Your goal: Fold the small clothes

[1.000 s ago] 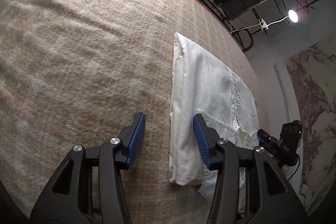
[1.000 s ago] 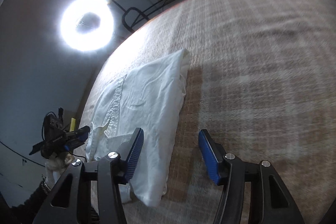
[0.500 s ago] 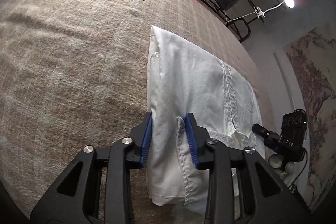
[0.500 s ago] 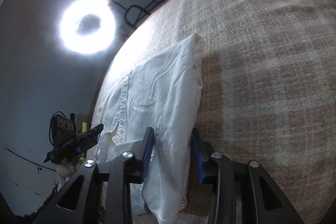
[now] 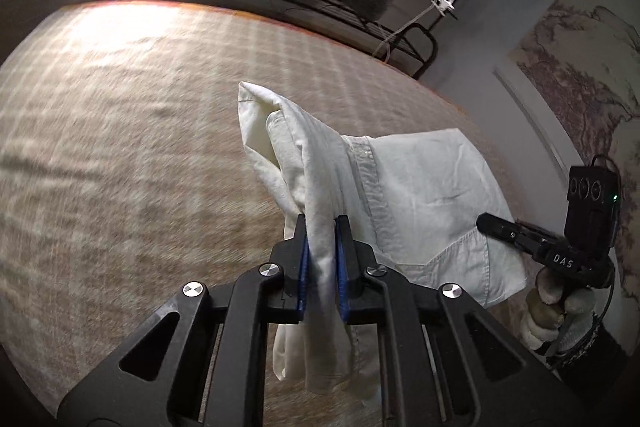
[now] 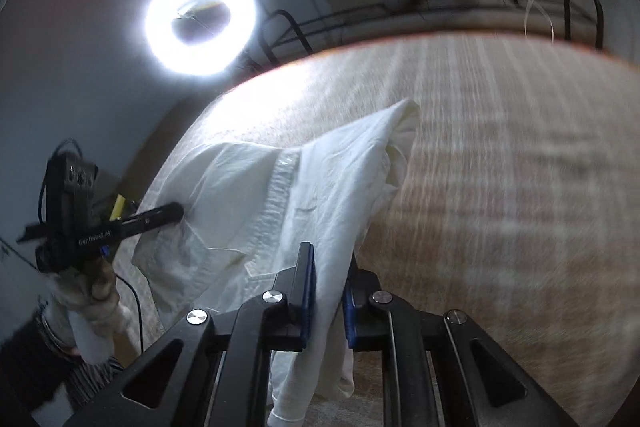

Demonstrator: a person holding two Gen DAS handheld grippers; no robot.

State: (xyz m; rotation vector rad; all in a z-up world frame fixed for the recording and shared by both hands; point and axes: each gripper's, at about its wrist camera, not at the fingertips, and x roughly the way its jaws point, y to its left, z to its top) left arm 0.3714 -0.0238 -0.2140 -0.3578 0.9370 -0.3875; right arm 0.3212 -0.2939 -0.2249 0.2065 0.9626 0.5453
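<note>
Now both grippers are clamping the same creased white cotton shirt [image 5: 416, 195], each at one near corner of it. The left gripper [image 5: 320, 259] is pinching a bunched fold between its blue pads, and the right gripper [image 6: 328, 291] is doing likewise on the other side; both sets of jaws have just been closing, with cloth between them. A second ago the garment was lying flat as a neat oblong on the beige woven plaid bed cover [image 5: 132, 155] and both grippers were standing wide above its near edge. Since then that edge is rising off the bed, so the cloth is tenting up while the far corner [image 5: 246, 95] is trailing low, near or on the cover. In each view the other gripper is showing at the picture's edge, in a gloved hand [image 5: 560, 311]. Judging by this, the next fold is starting: the lifted edge is probably going over towards the far end, provided both hands are travelling evenly
</note>
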